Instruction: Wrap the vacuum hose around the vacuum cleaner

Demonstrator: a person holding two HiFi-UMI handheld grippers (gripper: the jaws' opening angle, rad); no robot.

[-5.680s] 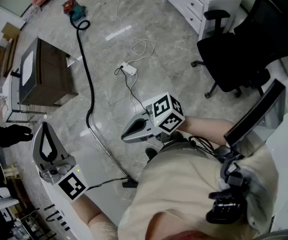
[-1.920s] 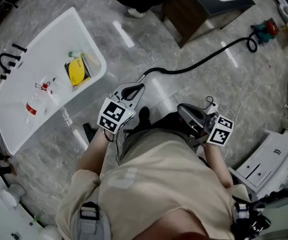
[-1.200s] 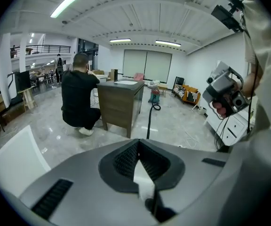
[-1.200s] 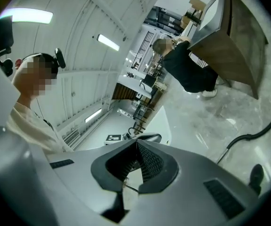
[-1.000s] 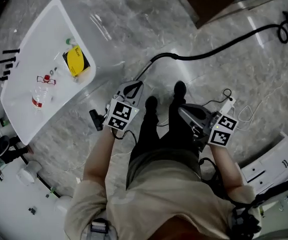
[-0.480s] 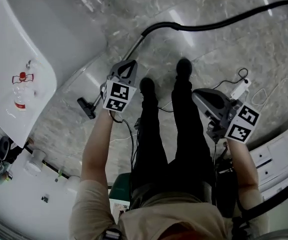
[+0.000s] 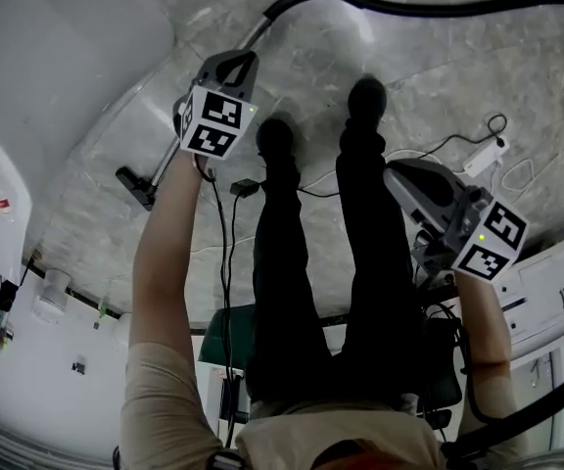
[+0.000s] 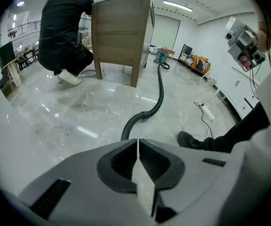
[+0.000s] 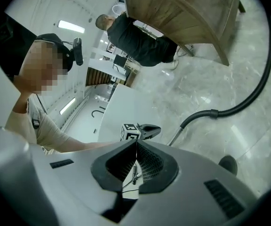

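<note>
Both hands have come down since the last look, and the white table point(image 7: 57, 67) has slid out toward the left edge of the head view. My left gripper point(image 7: 251, 57) is out ahead on a straight arm and pitched steeply at the marble floor point(image 7: 439, 76). Its tip lies over the metal wand point(image 7: 163, 161) as seen from above. Its jaws are pressed together with nothing between them (the left gripper view shows only bare floor past the tips). My right gripper point(image 7: 395, 172) is beside my right leg and held nearer level, its jaws likewise closed and empty. The vacuum hose point(image 7: 429, 6) is black and lies loose on the floor. It runs across the top of the head view, then bends down into the wand, which slants to the floor head point(image 7: 133, 184). From the left gripper's camera the hose snakes away past a wooden cabinet point(image 8: 121, 32) to the vacuum cleaner point(image 8: 163, 55), teal and well apart from me. No turn of hose is around it yet.
</note>
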